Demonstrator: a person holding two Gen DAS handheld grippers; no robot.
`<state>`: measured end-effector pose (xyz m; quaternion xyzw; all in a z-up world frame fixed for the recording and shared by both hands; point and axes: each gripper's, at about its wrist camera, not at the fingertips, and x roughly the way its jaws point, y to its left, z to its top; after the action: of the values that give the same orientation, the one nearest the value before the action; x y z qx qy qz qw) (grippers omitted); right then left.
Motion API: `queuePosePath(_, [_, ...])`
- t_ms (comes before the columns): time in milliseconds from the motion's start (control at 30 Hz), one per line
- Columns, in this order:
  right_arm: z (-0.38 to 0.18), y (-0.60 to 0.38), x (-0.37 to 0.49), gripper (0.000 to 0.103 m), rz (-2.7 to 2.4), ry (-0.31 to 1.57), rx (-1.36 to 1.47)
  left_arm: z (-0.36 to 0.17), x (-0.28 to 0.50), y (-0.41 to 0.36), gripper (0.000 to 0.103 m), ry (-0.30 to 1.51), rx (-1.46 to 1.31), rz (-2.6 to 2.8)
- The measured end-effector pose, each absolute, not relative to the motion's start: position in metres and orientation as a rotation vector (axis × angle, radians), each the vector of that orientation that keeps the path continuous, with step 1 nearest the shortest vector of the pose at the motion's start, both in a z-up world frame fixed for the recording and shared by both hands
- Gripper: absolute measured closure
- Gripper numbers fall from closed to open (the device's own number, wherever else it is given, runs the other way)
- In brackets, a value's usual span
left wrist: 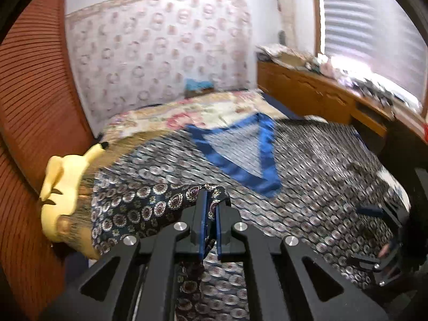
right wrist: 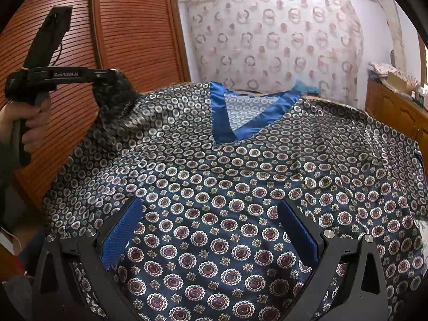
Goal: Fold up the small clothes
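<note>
A patterned navy top [right wrist: 240,187] with a blue V-neck [right wrist: 227,131] lies spread across a bed [left wrist: 187,112]. The left gripper [left wrist: 211,208] pinches its lifted edge with jaws pressed together; the right gripper [right wrist: 214,232], jaws spread, hovers over the fabric beside a wooden louvred wardrobe [right wrist: 128,26].

Shirt [right wrist: 240,187] spread on bed [left wrist: 149,117], wardrobe [right wrist: 128,26] left, dresser [left wrist: 315,93] right.

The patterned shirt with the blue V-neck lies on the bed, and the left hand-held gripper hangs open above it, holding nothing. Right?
Not quite. The left hand-held gripper is shut on a fold of the patterned shirt, as the left wrist view shows. The shirt does lie on the bed.
</note>
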<state>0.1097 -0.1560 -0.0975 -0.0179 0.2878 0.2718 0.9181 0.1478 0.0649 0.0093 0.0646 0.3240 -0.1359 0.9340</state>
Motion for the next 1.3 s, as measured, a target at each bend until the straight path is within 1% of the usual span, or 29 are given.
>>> queuePosePath(100, [-0.097, -0.158, 0.11, 0.0, 0.563, 0.589, -0.031, -0.002, 0.142, 0.053, 0.094, 0.704, 0.15, -0.309])
queuePosePath(133, [-0.097, -0.158, 0.11, 0.0, 0.565, 0.589, -0.028, -0.007, 0.138, 0.052, 0.091, 0.716, 0.153, -0.316])
queuePosePath(167, [-0.097, -0.158, 0.11, 0.0, 0.566, 0.59, -0.026, -0.01, 0.135, 0.053, 0.085, 0.729, 0.157, -0.322])
queuePosePath(300, [-0.097, -0.159, 0.11, 0.0, 0.568, 0.589, -0.023, -0.021, 0.124, 0.057, 0.074, 0.758, 0.171, -0.309])
queuePosePath(333, [-0.097, -0.159, 0.11, 0.0, 0.567, 0.59, -0.023, -0.023, 0.122, 0.06, 0.068, 0.762, 0.169, -0.299])
queuePosePath(367, [-0.097, -0.159, 0.11, 0.0, 0.567, 0.59, -0.023, -0.025, 0.118, 0.067, 0.058, 0.768, 0.162, -0.286])
queuePosePath(400, [-0.097, -0.159, 0.11, 0.0, 0.569, 0.589, -0.022, -0.028, 0.115, 0.073, 0.054, 0.774, 0.152, -0.282])
queuePosePath(433, [-0.097, -0.159, 0.11, 0.0, 0.568, 0.59, -0.023, -0.03, 0.113, 0.077, 0.047, 0.782, 0.143, -0.278])
queuePosePath(467, [-0.098, -0.159, 0.11, 0.0, 0.568, 0.59, -0.023, -0.033, 0.11, 0.084, 0.043, 0.787, 0.128, -0.27])
queuePosePath(633, [-0.097, -0.158, 0.109, 0.0, 0.564, 0.593, -0.028, -0.045, 0.096, 0.114, 0.043, 0.794, 0.068, -0.227])
queuePosePath(900, [-0.091, -0.149, 0.11, 0.0, 0.6, 0.609, -0.059, -0.079, 0.095, 0.164, 0.042, 0.866, 0.022, -0.125])
queuePosePath(1133, [-0.06, -0.122, 0.12, 0.0, 0.721, 0.583, -0.082, -0.064, 0.068, 0.187, 0.042, 0.782, -0.054, -0.106])
queuePosePath(1300, [-0.04, -0.069, 0.134, 0.004, 0.85, 0.547, -0.144, -0.045, 0.059, 0.194, 0.042, 0.72, -0.076, -0.093])
